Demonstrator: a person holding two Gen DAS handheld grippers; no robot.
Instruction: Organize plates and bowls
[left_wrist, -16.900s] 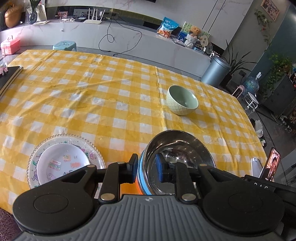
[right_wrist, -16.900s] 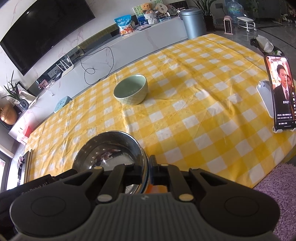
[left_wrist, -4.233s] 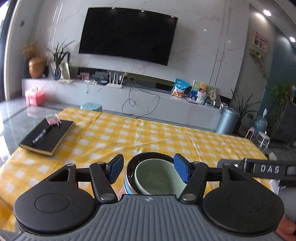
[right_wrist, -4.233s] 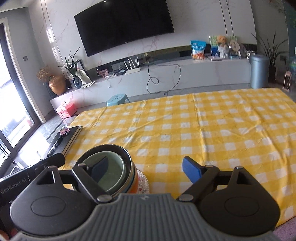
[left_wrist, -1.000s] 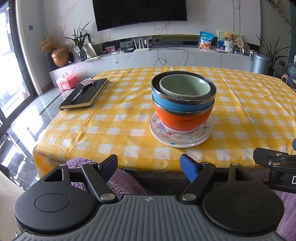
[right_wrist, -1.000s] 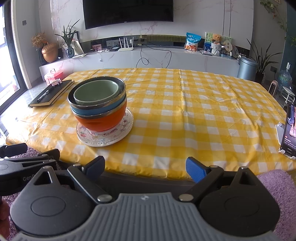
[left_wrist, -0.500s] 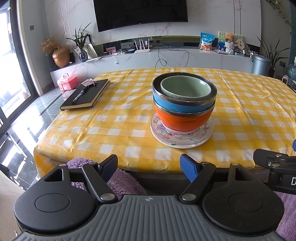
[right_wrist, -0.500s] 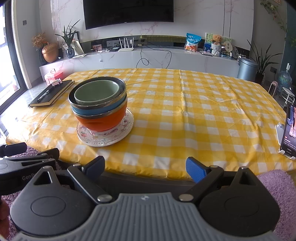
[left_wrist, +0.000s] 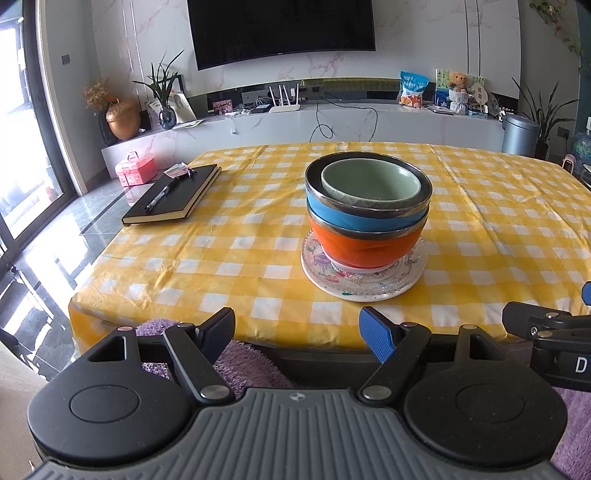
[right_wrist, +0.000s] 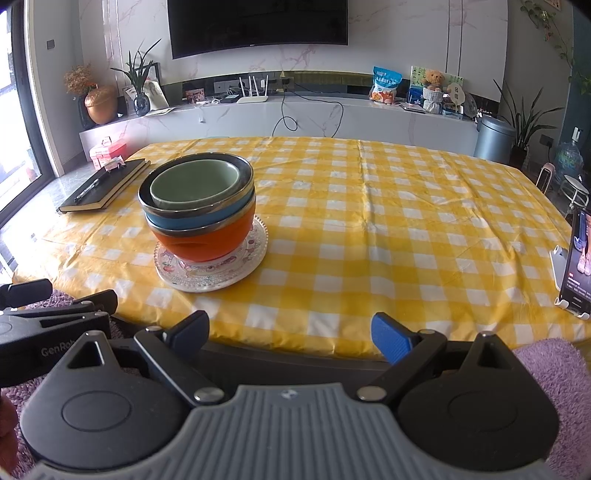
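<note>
One stack stands on the yellow checked table (left_wrist: 229, 254) (right_wrist: 388, 236). At the bottom lies a patterned glass plate (left_wrist: 364, 282) (right_wrist: 210, 275). On it sit an orange bowl (left_wrist: 365, 245) (right_wrist: 207, 240), a blue steel-rimmed bowl (left_wrist: 365, 216) (right_wrist: 199, 218) and, innermost, a pale green bowl (left_wrist: 371, 182) (right_wrist: 192, 184). My left gripper (left_wrist: 297, 334) hangs open in front of the table edge, well short of the stack, with nothing between its pads. My right gripper (right_wrist: 290, 334) is open too, off the near edge and right of the stack.
A black notebook (left_wrist: 171, 201) (right_wrist: 105, 186) with a pen lies at the table's left side. A phone on a stand (right_wrist: 578, 258) is at the right edge. A purple rug (left_wrist: 251, 365) covers the floor below the grippers. A TV unit stands behind.
Nothing has visibly changed in the last second. Earlier, the green bowl stood alone, both grippers carried the steel bowls, then drew back from the finished stack.
</note>
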